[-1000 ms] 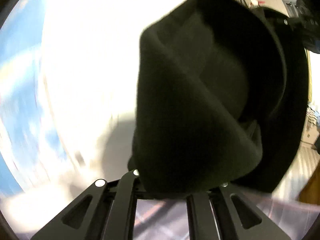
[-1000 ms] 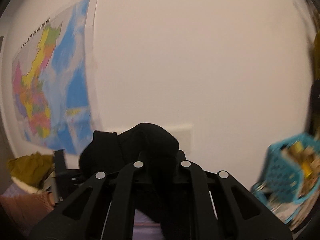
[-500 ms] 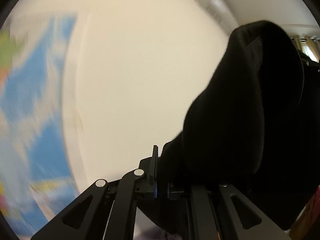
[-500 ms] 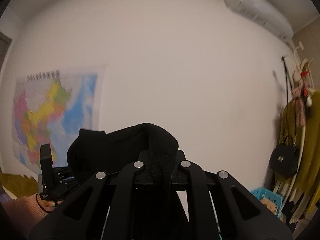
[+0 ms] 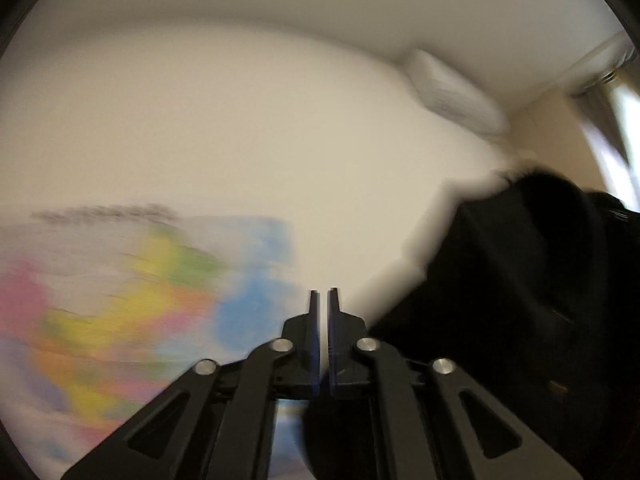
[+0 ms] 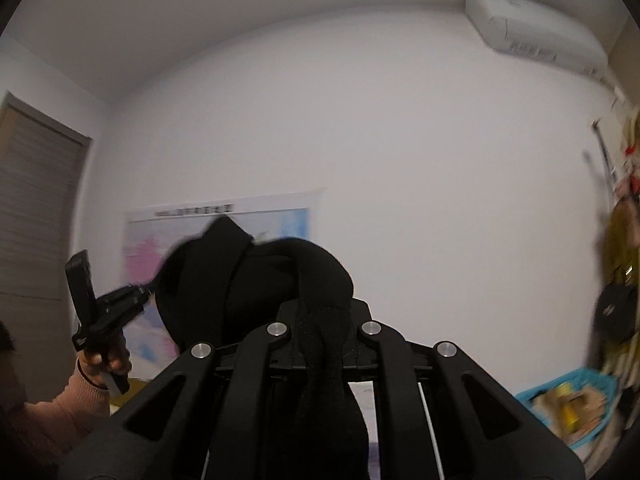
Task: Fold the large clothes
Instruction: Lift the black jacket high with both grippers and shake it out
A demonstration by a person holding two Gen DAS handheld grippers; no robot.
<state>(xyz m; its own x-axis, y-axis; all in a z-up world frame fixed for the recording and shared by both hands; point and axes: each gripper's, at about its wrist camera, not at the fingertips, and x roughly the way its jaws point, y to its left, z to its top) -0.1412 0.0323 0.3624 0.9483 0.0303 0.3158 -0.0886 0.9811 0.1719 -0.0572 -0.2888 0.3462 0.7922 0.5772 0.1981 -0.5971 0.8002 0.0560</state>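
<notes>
We hold the black garment [image 6: 256, 280] up in the air before the wall map [image 6: 280, 216], right gripper [image 6: 324, 320] clenched on its cloth, left gripper [image 5: 323, 300] clamped shut beside it, so no fold looks made yet.
</notes>
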